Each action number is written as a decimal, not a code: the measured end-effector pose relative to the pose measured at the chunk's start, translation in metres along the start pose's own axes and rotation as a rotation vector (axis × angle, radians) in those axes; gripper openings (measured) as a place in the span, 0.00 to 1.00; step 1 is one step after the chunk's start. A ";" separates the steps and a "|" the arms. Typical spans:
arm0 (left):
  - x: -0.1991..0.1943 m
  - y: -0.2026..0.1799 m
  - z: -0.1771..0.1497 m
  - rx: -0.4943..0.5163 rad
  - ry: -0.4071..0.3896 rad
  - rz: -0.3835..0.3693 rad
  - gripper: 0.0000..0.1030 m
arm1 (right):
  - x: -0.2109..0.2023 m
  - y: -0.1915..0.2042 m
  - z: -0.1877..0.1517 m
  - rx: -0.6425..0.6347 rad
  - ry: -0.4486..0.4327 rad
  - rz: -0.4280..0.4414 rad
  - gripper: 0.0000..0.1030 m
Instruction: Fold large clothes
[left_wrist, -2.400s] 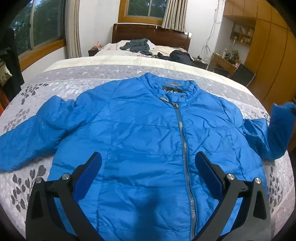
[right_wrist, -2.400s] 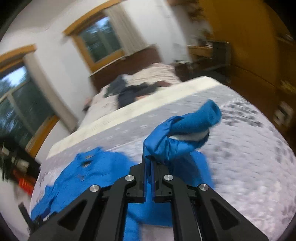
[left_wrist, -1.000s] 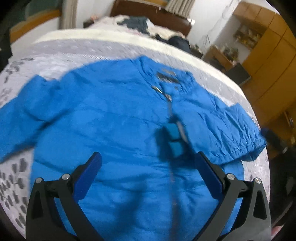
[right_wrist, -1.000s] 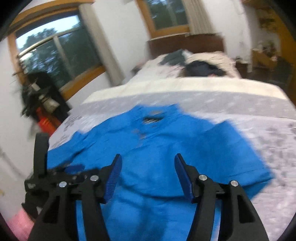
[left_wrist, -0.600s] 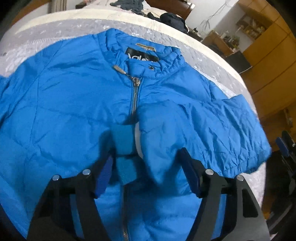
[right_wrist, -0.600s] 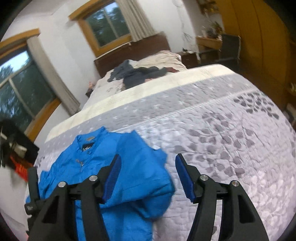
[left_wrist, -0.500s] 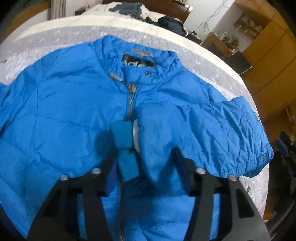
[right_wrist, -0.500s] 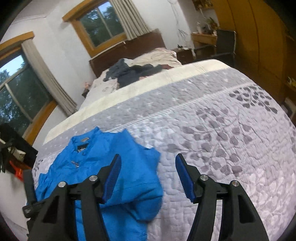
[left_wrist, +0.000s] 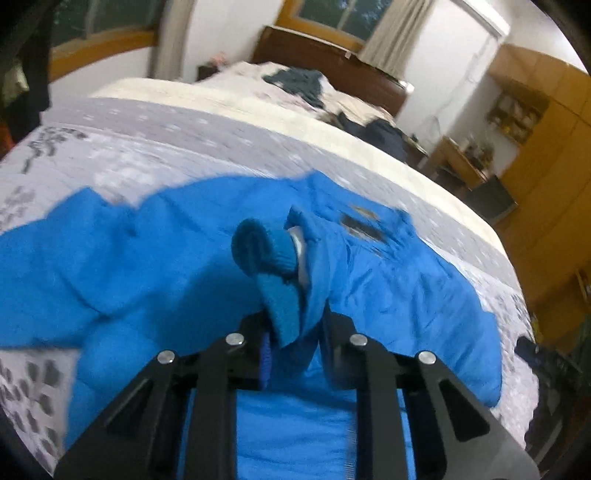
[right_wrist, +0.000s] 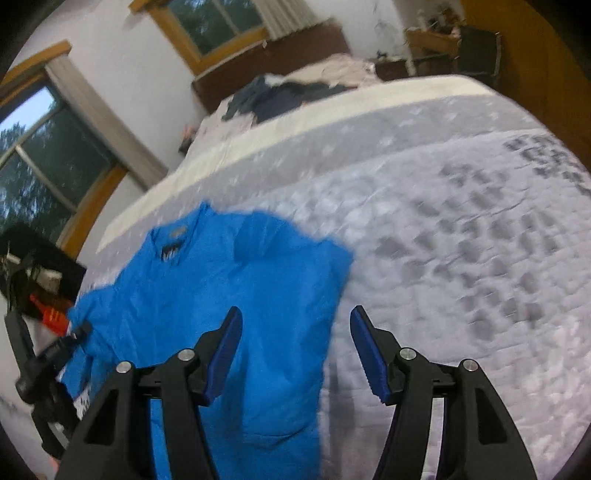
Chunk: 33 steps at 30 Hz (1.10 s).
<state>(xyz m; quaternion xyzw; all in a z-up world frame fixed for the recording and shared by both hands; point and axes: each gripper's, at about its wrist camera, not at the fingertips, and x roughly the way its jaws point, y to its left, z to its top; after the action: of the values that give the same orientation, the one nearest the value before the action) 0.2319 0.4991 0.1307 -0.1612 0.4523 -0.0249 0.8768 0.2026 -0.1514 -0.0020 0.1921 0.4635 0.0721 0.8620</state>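
left tool (left_wrist: 293, 332): clamped on sleeve cuff (left_wrist: 273, 266), frame centre | jacket (right_wrist: 221, 295): spread on bed (right_wrist: 461, 221) | right tool (right_wrist: 295, 347): wide open, empty, over jacket's edge

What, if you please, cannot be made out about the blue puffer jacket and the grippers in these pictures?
- Left wrist view: the blue puffer jacket hem, hidden behind the left gripper; collar label blurred.
- Left wrist view: the knit sleeve cuff covers the pads' contact.
- Right wrist view: the jacket's far sleeve, cut off beside the open right gripper.
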 end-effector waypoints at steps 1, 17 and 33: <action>0.000 0.005 0.002 0.000 -0.008 0.011 0.19 | 0.009 0.005 -0.004 -0.011 0.027 0.009 0.60; 0.014 0.057 -0.004 -0.031 0.041 0.096 0.43 | 0.042 0.011 -0.021 -0.028 0.106 -0.079 0.60; 0.040 0.018 -0.007 0.118 0.087 0.104 0.58 | 0.049 0.074 -0.043 -0.180 0.148 0.036 0.61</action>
<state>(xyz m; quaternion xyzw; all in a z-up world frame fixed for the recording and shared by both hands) 0.2481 0.5069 0.0894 -0.0842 0.4956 -0.0129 0.8644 0.1987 -0.0575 -0.0319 0.1163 0.5141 0.1429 0.8377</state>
